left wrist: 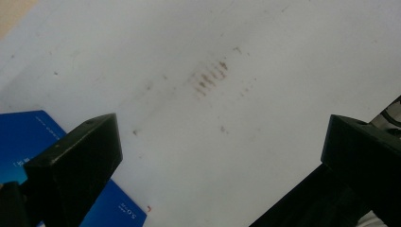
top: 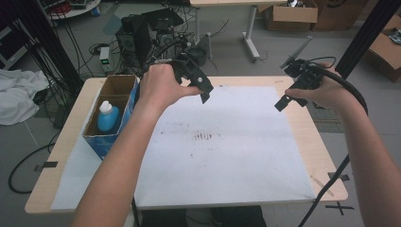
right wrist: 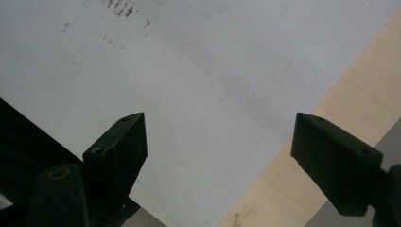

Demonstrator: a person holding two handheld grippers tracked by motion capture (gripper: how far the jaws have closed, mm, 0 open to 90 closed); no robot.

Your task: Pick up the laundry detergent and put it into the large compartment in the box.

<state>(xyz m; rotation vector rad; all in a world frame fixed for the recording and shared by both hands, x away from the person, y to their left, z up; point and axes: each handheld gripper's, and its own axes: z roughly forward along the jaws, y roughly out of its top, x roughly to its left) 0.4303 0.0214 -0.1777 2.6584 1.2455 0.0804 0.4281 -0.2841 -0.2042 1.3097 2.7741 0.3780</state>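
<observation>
A white sheet (top: 227, 151) covers most of the wooden table (top: 326, 161), with brown smudges (top: 203, 137) near its middle. A person's left hand holds my left gripper (top: 204, 92) above the sheet's far left part. In the left gripper view it (left wrist: 221, 125) is open and empty over the smudges (left wrist: 210, 78). The right hand holds my right gripper (top: 288, 97) above the sheet's far right edge. In the right gripper view its jaws (right wrist: 218, 118) stand wide apart, empty, over the sheet and bare table wood (right wrist: 359, 109).
An open blue cardboard box (top: 101, 146) stands at the table's left side with a blue, white-capped bottle (top: 107, 117) inside; its corner (left wrist: 28, 137) appears beside the left jaw. Behind the table are black equipment and cables (top: 142, 33). A black post (top: 364, 33) rises at right.
</observation>
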